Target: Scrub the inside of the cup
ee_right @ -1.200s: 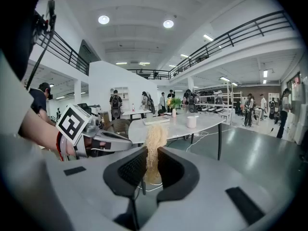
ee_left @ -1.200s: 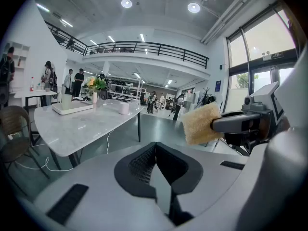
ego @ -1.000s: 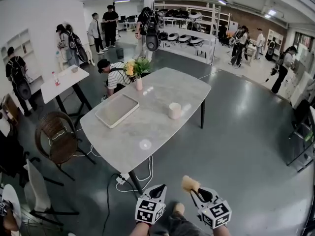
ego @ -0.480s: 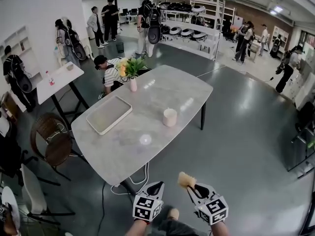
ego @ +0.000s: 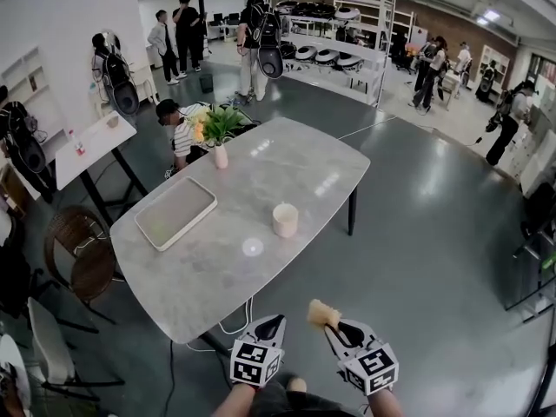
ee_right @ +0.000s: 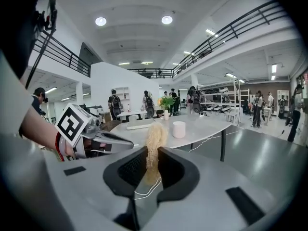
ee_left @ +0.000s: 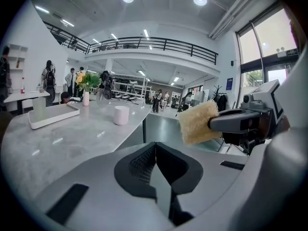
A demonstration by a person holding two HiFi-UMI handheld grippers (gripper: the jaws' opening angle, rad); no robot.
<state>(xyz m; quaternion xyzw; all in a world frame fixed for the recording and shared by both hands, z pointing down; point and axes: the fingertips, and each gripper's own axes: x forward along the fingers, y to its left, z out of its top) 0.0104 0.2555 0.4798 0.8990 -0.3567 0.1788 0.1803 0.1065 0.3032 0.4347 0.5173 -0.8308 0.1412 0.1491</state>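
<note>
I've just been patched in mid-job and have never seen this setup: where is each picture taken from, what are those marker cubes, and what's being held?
No robot here: a person holds a two-jaw gripper in each hand; the marker cubes are part of them. The wide picture comes from a camera on the person's head; the other two from cameras riding on each gripper, looking along its jaws. The left gripper is shut and empty. The right gripper is shut on a yellow sponge. Ahead stands a grey table with a pale cup, a tray and a vase of flowers. Both grippers are short of the table.
</note>
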